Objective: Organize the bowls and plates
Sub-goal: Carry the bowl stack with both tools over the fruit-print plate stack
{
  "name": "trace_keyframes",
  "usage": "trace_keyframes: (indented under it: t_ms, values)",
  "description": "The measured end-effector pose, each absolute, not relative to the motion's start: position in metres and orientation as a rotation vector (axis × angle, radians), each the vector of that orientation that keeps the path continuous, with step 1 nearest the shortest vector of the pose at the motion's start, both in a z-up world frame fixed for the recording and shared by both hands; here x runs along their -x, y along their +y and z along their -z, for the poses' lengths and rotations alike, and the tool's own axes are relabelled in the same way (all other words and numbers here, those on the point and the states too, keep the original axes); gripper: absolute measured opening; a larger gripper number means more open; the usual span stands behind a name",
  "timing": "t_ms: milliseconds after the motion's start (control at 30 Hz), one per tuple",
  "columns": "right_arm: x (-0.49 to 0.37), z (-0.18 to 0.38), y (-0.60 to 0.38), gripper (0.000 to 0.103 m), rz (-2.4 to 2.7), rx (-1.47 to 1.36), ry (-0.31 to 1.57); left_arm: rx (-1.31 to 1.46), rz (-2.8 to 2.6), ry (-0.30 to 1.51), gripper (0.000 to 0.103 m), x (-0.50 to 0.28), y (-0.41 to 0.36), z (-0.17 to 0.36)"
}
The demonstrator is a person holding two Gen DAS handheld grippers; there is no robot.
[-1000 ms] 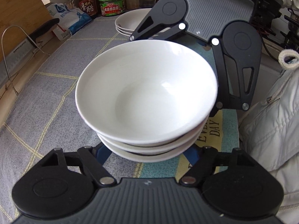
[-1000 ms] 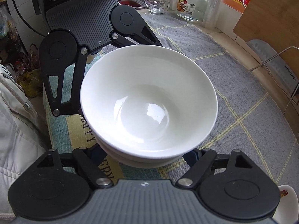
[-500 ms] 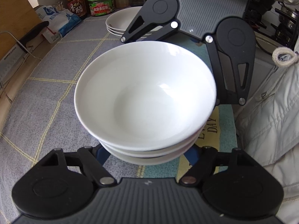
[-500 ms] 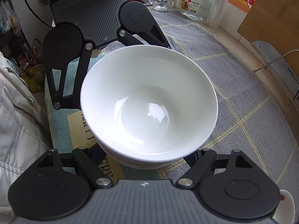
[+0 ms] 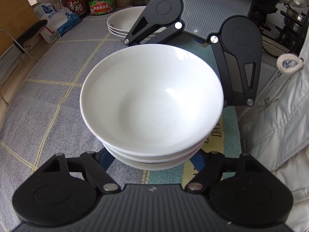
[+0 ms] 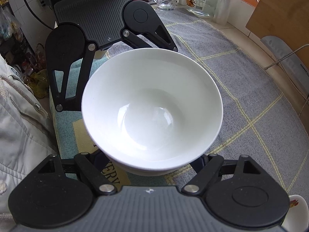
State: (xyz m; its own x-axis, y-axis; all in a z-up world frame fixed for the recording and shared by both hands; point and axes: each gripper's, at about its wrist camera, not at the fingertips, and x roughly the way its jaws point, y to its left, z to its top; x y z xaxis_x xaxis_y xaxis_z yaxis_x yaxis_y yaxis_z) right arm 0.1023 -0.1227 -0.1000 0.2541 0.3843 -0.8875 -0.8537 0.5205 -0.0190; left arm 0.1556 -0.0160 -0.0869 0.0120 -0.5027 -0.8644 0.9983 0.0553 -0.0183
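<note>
Grey checked cloth covers the surface [image 5: 58, 89], with jars and a vinegar bottle [image 5: 74, 2] at its far edge. Over the last second the nested bowls [image 5: 152, 100] have kept their place between the two tools while the plates [image 5: 121, 22] behind have drifted lower in the left view, so the stack seems to be carried toward them. Left tongs [image 5: 152, 159] and right tongs [image 6: 152, 162] face each other, spread wide and cradling the bowls from opposite sides, blue fingers [image 5: 105, 159] tucked under the lowest bowl. Whether they squeeze it I cannot tell.
</note>
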Motion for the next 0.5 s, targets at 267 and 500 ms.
trace_keyframes:
  t_ms: [267, 500]
  values:
    - [-0.105, 0.095, -0.127, 0.101, -0.908, 0.516, 0.964, -0.676, 1.392, 0.841, 0.094, -0.159, -0.01, 0.076]
    - [-0.102, 0.101, -0.123, 0.098, -0.91, 0.552, 0.965, -0.736, 1.375, 0.786, 0.09, -0.152, -0.01, 0.082]
